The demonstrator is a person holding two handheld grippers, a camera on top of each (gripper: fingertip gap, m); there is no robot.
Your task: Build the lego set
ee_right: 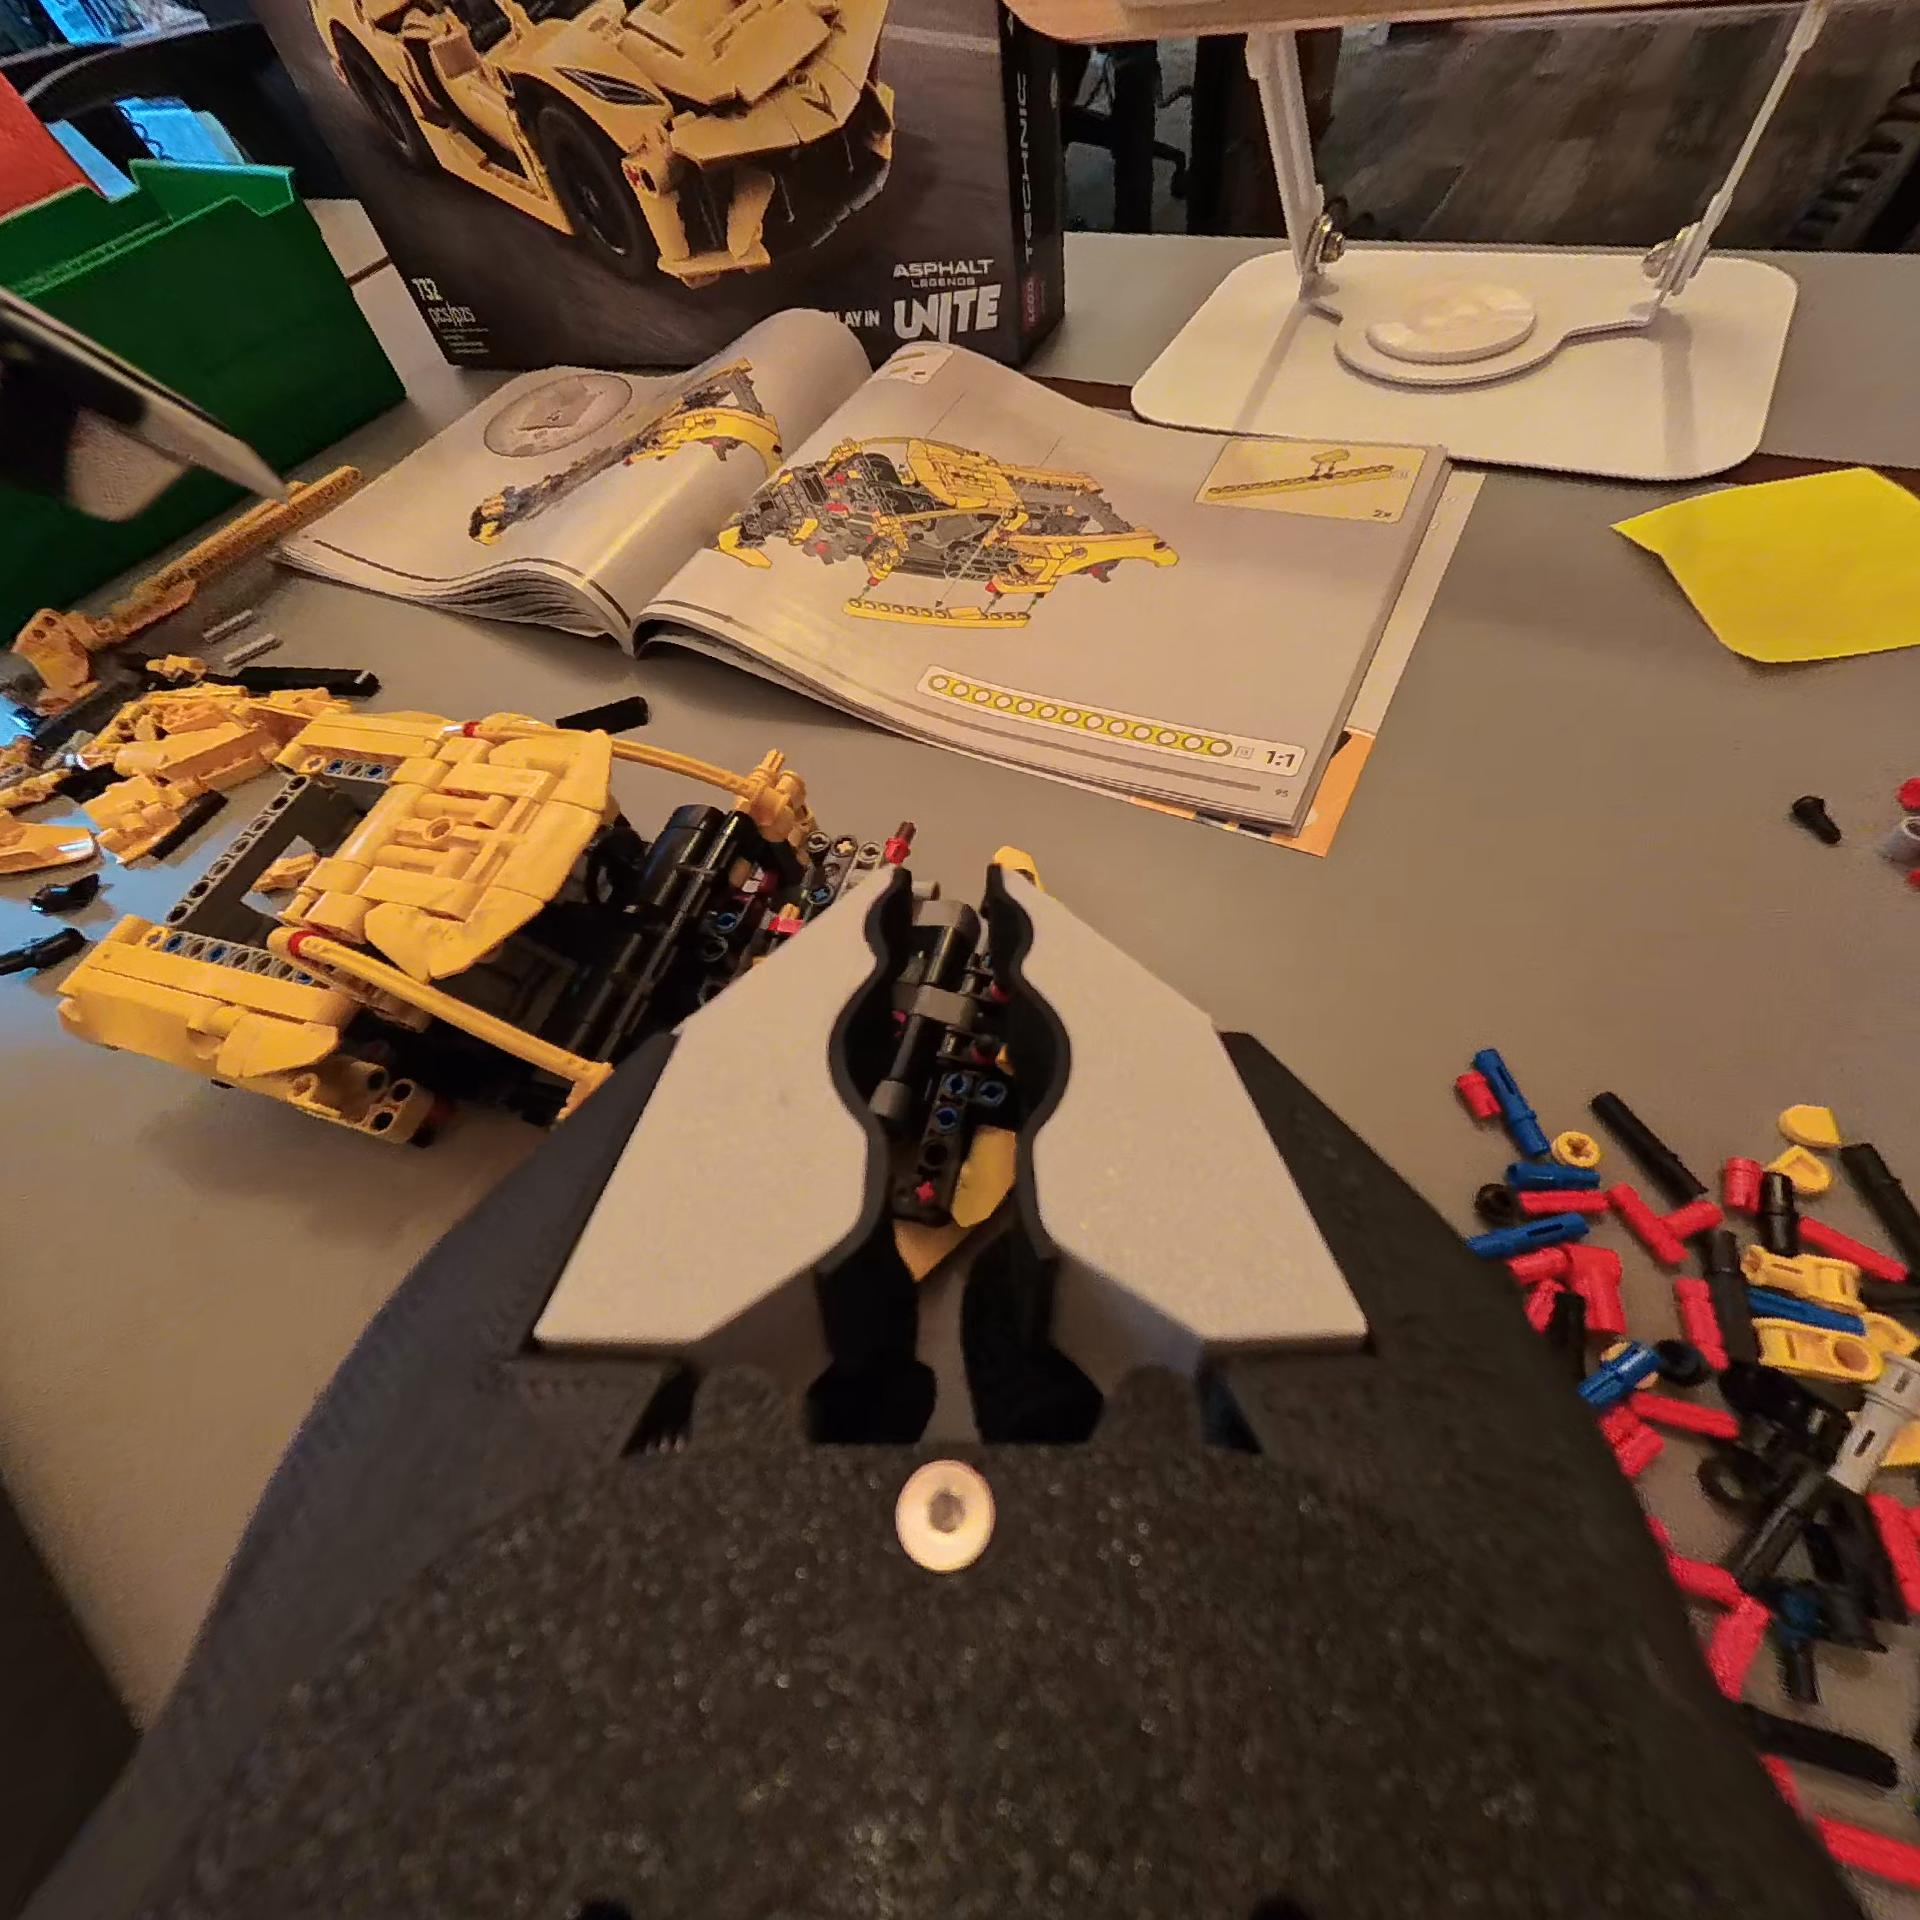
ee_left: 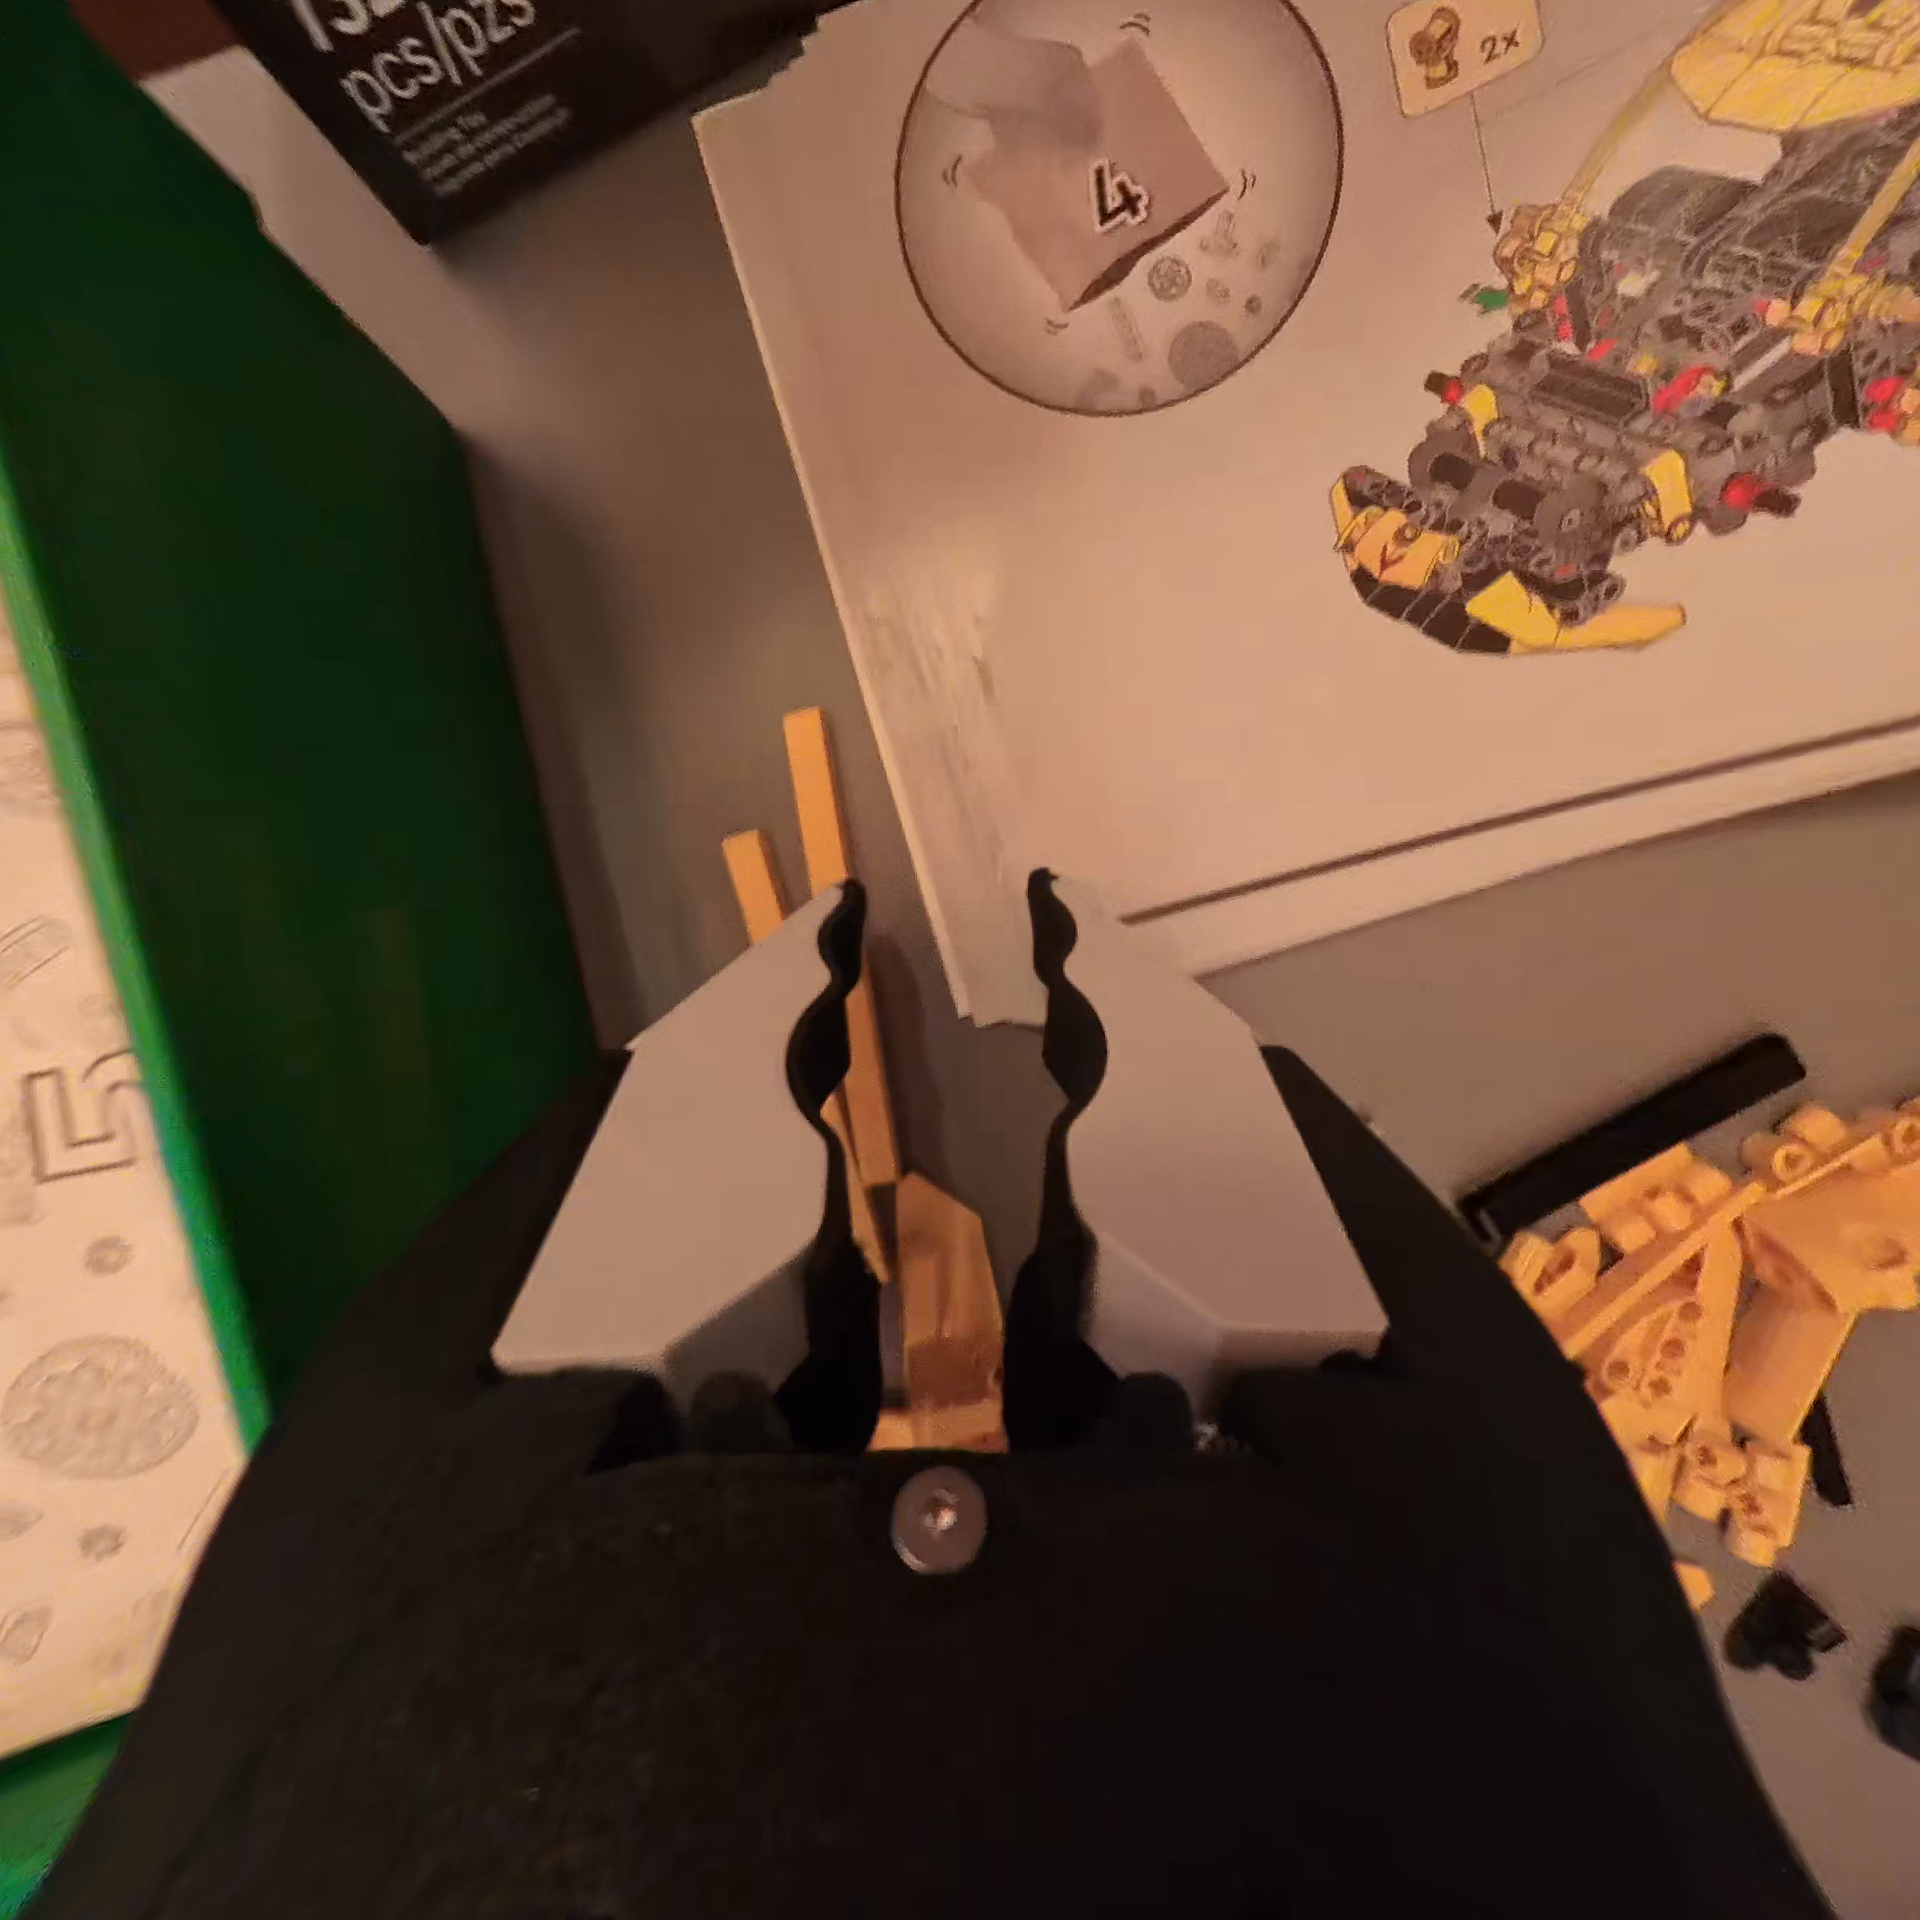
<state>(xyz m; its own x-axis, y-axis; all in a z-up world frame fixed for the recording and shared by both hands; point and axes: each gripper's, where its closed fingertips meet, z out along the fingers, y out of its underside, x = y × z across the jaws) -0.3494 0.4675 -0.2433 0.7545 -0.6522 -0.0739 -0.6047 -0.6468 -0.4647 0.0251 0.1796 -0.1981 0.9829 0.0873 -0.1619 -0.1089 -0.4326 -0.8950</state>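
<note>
A partly built yellow and black Lego car (ee_right: 416, 914) lies on the grey surface (ee_right: 1455, 935), left of centre in the right wrist view. Its smooth curved yellow panels sit over a black beam frame studded with blue and red pins. The right tongs (ee_right: 943, 888) have their grey, wavy-edged fingers set around the car's black front end, narrowly apart; I cannot tell whether they grip it. Beyond the car, an instruction booklet (ee_right: 935, 582) lies open, showing glossy pages. To the right is a scatter of small red, blue, black and yellow pins (ee_right: 1704, 1278). Behind stand one dark printed set box (ee_right: 675, 177), one green box (ee_right: 197, 301) and a white stand (ee_right: 1475, 364). In the left wrist view, the left tongs (ee_left: 945, 894) are apart, empty, above two long yellow beams (ee_left: 821, 821) beside the booklet; loose yellow parts (ee_left: 1704, 1309) lie to the right.
</note>
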